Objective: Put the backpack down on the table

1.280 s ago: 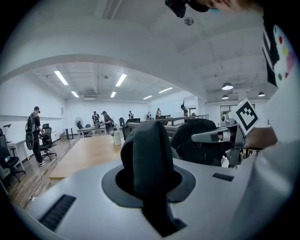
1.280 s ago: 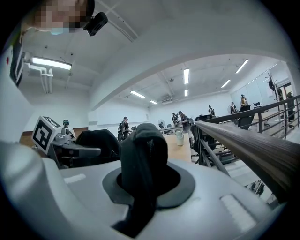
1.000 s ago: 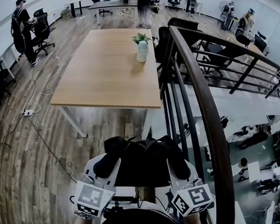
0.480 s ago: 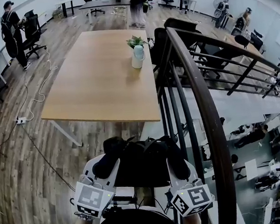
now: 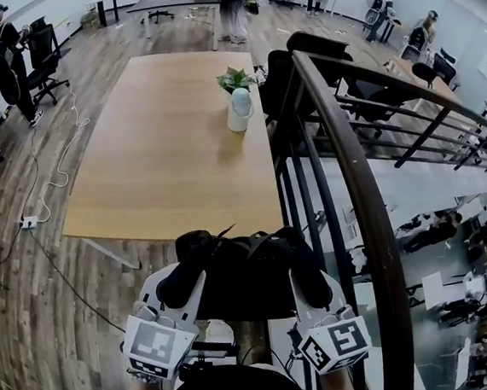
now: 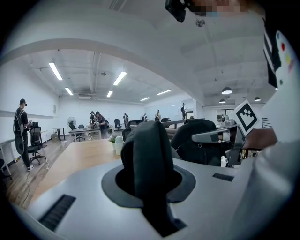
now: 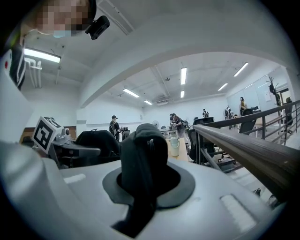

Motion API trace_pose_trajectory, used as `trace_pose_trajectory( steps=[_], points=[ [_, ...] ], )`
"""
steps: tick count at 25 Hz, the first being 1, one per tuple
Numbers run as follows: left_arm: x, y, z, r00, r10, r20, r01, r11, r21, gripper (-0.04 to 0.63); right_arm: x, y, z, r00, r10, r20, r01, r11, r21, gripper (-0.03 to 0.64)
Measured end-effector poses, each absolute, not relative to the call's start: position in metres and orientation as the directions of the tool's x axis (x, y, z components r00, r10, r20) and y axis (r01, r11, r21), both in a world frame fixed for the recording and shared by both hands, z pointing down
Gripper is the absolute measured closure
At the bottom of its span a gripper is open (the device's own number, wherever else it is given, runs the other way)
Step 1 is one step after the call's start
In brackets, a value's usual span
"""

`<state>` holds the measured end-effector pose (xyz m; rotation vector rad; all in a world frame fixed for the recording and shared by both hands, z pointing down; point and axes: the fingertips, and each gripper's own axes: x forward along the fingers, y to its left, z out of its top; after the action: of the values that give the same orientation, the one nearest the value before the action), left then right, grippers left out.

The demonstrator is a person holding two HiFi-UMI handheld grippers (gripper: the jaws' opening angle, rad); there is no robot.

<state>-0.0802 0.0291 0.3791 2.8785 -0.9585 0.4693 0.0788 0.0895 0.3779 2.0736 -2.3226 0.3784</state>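
1. Head view showed the tabletop (image 5: 162,155) much nearer than a second before. Its near edge, earlier well ahead across open floor, now lay just beyond the backpack (image 5: 243,280).
2. The backpack hung in the air between the two grippers, short of that edge and not touching the tabletop. It had not shifted against the grippers during the approach.
3. The left gripper (image 5: 187,272) was clamped on a dark fold of the backpack, which draped over its jaws in the left gripper view. The right gripper (image 5: 307,274) was closed on the other side in the same way. Fabric covered the pads, so the held parts were probably shoulder straps, though that was not certain.
4. Neither grip had loosened over that second.
5. By my reading the carry was nearly done and the put-down had not begun. The backpack had yet to pass over the bare near end, short of the potted plant (image 5: 236,105) and left of the railing (image 5: 343,163), before being lowered and released.
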Motion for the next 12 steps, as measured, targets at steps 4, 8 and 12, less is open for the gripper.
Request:
trace_pose_trajectory(
  steps=[4,8,12],
  points=[
    [-0.076,0.009,0.363,0.777,-0.562,0.285,-0.573,-0.818,-0.054,0.533,0.082,0.072,0.369,-0.101,-0.984,0.146,-0.978,0.071,-0.195,0.563],
    [-0.070,-0.015,0.365,0.783,-0.554,0.282,-0.565,-0.824,-0.051,0.532,0.089,0.052,0.369,-0.090,-0.986,0.140,-0.977,0.060,-0.204,0.563],
    [-0.066,-0.060,0.365,0.785,-0.548,0.289,-0.563,-0.825,-0.035,0.532,0.094,0.004,0.369,-0.088,-0.985,0.151,-0.977,0.056,-0.204,0.563]
  ],
)
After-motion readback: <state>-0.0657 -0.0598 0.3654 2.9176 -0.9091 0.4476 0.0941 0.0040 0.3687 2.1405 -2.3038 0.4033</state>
